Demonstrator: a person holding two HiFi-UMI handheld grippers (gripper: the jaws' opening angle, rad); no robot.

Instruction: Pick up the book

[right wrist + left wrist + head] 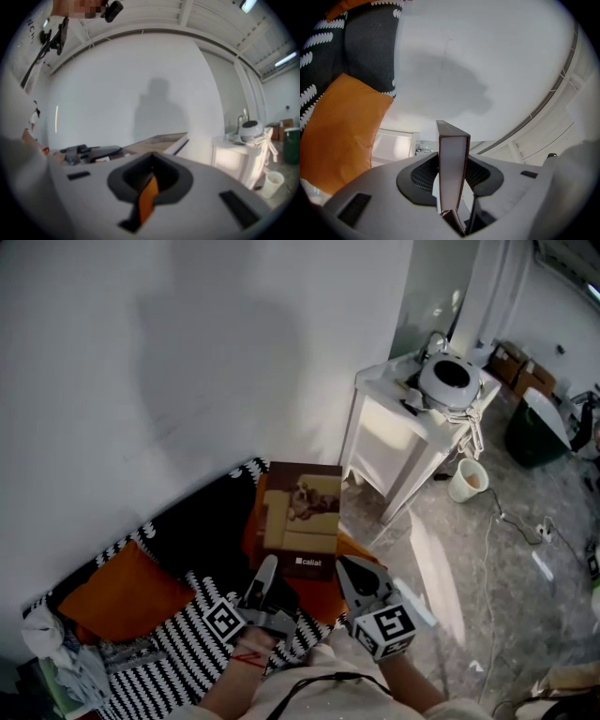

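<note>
The book (302,521) has a brown cover with a picture of a sofa and a dog. It is lifted above the patterned sofa, its far end toward the wall. My left gripper (267,570) is shut on its near edge. In the left gripper view the book (452,173) stands on edge between the two grey jaws, its pages facing the camera. My right gripper (361,579) sits just right of the book, jaws together with nothing held. In the right gripper view the book (157,140) lies to the left, beyond the closed jaws.
An orange cushion (127,596) lies on the black-and-white patterned cover (187,643) at lower left. A white side table (412,437) carrying a round grey appliance (450,381) stands to the right. A cup (469,479) and cables lie on the stone floor.
</note>
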